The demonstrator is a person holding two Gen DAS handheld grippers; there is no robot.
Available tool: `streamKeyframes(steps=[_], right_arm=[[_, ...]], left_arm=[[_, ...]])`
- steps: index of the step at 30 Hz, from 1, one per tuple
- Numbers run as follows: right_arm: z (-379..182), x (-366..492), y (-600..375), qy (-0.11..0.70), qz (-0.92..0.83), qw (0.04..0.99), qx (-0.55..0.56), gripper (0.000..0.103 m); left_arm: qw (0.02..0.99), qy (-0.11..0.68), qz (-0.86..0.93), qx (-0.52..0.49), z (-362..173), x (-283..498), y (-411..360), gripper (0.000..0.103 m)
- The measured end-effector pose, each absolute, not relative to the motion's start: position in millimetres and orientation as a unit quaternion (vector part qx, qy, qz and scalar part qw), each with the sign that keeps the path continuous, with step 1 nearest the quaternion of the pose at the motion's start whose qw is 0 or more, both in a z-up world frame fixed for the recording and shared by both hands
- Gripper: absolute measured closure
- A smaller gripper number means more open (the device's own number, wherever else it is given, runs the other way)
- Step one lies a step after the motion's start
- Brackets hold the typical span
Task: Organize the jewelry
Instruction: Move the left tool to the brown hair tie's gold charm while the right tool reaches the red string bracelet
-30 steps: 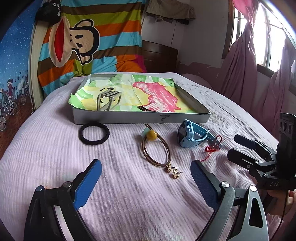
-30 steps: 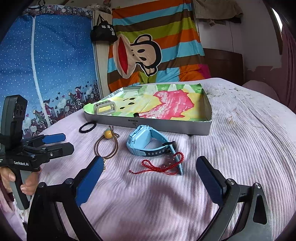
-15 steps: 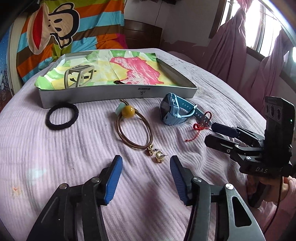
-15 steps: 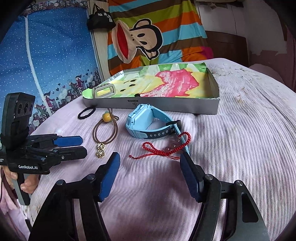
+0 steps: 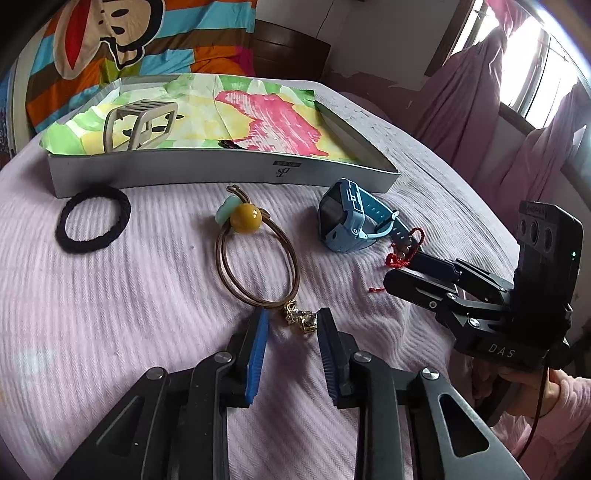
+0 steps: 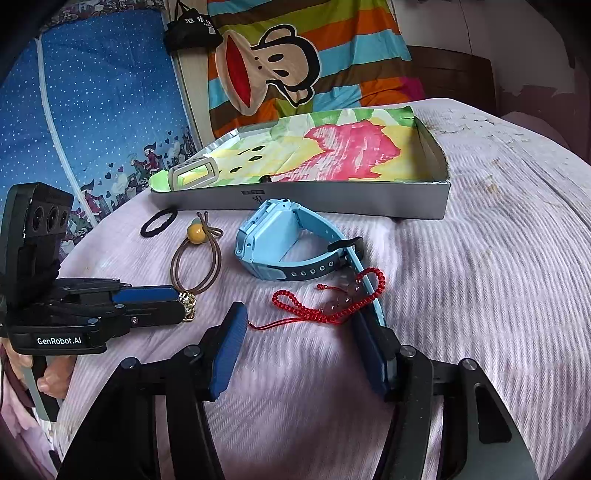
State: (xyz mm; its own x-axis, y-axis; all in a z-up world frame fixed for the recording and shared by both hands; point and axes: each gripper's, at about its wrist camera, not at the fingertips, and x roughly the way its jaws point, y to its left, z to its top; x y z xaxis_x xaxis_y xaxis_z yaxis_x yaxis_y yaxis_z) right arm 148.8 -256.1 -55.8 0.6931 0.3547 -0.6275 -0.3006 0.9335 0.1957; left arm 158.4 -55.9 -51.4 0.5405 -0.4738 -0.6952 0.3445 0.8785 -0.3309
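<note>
left wrist view: the left hand-held gripper (image 5: 290,321) has narrowed, still spread, around the gold earrings (image 5: 300,318) at 6 o'clock, pickup imminent; the right hand-held gripper (image 6: 301,328) likewise straddles the red bracelet (image 6: 328,301).

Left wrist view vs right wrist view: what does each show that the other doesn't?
Left wrist only: the bright window with pink curtains, and the right gripper seen from outside.

Right wrist only: the blue dotted fabric panel, the black bag hanging above it, and clear beads on the red cord bracelet.

Both: grey tray, blue smartwatch, gold earrings between the left gripper fingers.
</note>
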Motion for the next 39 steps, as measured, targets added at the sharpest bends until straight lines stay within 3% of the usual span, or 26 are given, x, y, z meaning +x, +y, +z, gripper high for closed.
streamKeyframes(steps=[9, 11, 27, 39], right_arm=[[-55.8, 154.9, -248.9, 0.347, 0.185, 0.919, 0.03, 0.05], [-56.2, 155.5, -248.1, 0.349, 0.187, 0.918, 0.03, 0.054], [-58.9, 157.1, -248.7, 0.348, 0.198, 0.916, 0.032, 0.054], [-59.8, 156.0, -250.7, 0.346, 0.195, 0.917, 0.037, 0.082]], left_arm=[[0.859, 0.431, -0.247, -0.125, -64.0, 166.5, -49.9, 0.087], [0.855, 0.432, -0.251, -0.139, -67.9, 167.8, -47.8, 0.087], [0.832, 0.434, -0.27, -0.214, -75.3, 176.5, -35.7, 0.087], [0.858, 0.414, -0.24, -0.186, -68.6, 166.2, -37.3, 0.088]])
